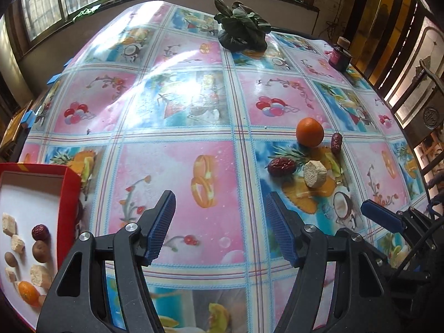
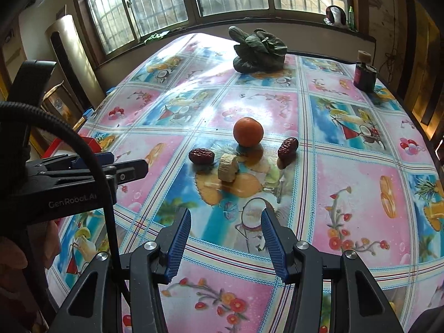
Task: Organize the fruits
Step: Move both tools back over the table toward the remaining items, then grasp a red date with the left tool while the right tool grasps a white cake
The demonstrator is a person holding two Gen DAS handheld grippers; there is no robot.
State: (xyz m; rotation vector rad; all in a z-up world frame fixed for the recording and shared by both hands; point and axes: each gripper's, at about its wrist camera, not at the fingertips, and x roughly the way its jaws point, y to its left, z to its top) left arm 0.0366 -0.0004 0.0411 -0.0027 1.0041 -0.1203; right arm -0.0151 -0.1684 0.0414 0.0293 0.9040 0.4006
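Observation:
An orange (image 1: pixel 310 132) (image 2: pixel 248 132), two red dates (image 1: pixel 281 166) (image 1: pixel 336 142) (image 2: pixel 201 156) (image 2: pixel 288 147) and a pale round slice (image 1: pixel 314 173) (image 2: pixel 228 167) lie together on the patterned tablecloth. A red box (image 1: pixel 67 194) with a white floor at the left holds several pieces: a date, brown fruits, pale chunks, an orange piece. My left gripper (image 1: pixel 220 227) is open and empty over the cloth, right of the box. My right gripper (image 2: pixel 226 245) is open and empty, just short of the fruit group.
A leafy green vegetable (image 1: pixel 241 32) (image 2: pixel 258 52) lies at the far side of the table. A dark jar (image 1: pixel 340 54) (image 2: pixel 365 76) stands at the far right corner. The left gripper's body (image 2: pixel 83 172) shows at the left of the right wrist view. Windows line the back wall.

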